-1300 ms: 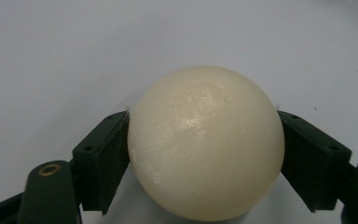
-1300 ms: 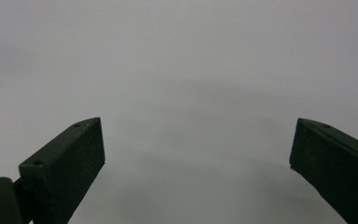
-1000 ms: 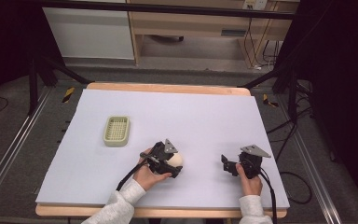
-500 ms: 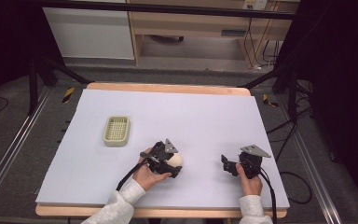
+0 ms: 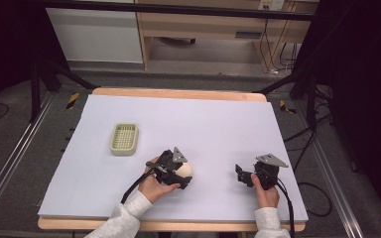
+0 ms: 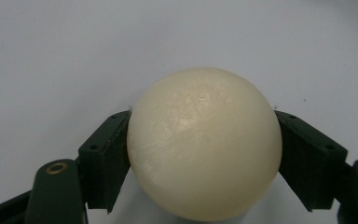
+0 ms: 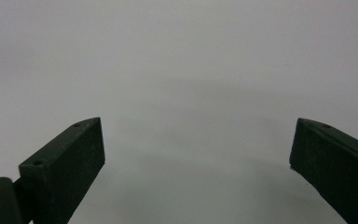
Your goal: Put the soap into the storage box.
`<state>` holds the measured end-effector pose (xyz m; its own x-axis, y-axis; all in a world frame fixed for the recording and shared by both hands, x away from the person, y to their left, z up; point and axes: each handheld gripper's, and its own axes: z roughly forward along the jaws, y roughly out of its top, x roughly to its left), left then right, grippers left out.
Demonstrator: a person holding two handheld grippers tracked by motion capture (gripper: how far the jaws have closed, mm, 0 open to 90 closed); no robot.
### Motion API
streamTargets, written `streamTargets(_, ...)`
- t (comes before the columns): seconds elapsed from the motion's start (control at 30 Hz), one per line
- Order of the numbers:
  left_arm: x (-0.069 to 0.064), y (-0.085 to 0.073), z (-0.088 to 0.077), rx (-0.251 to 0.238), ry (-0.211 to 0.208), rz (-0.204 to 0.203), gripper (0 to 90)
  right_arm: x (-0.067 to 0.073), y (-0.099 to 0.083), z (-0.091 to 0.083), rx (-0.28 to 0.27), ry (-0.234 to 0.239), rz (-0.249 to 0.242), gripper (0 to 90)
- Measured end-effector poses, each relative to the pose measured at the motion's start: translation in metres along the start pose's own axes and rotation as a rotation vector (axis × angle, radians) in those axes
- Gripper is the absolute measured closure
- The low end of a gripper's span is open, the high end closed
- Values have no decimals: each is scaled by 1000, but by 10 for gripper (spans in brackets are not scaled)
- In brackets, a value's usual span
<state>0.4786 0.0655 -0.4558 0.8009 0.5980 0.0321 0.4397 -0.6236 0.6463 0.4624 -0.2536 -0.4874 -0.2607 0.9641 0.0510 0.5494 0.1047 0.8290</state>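
Bare tabletop (image 5: 203,124) surrounds left gripper (image 5: 181,174) pinching ball (image 6: 204,142); right gripper (image 5: 239,174) jaws spread.

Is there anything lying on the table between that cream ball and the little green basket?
Nothing visible. The cream ball sits between the jaws of the left tool, both pads against its sides. Between it and the green basket, up and to the left in the high view, lies only bare table. The right tool waits open, off to the right.

I see a smooth, cream-white ball (image 6: 204,144), round and faintly scuffed, sitting on the pale tabletop (image 5: 218,124) near its front edge, pinched on both sides between my left tongs (image 6: 204,154).
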Motion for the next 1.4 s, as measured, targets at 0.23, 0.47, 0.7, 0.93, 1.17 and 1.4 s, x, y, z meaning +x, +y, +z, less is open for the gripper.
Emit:
streamTargets(0.23, 5, -2, -12, -17, 6, -13, 239, 0, 0, 0, 1, 0, 0, 36)
streamTargets(0.47, 10, -4, -20, -25, 4, -15, 239, 0, 0, 0, 3, 1, -3, 36)
streamTargets(0.7, 15, -5, -29, -35, 10, -19, 239, 0, 0, 0, 3, 1, -2, 36)
streamTargets(0.93, 23, -6, -38, -48, 20, -37, 239, 0, 0, 0, 4, 1, -3, 36)
streamTargets(1.17, 31, -9, -45, -60, 30, -51, 239, 0, 0, 1, 4, -2, -6, 36)
streamTargets(1.4, 39, -11, -51, -58, 46, -57, 239, 0, 0, 1, 5, -1, -4, 36)
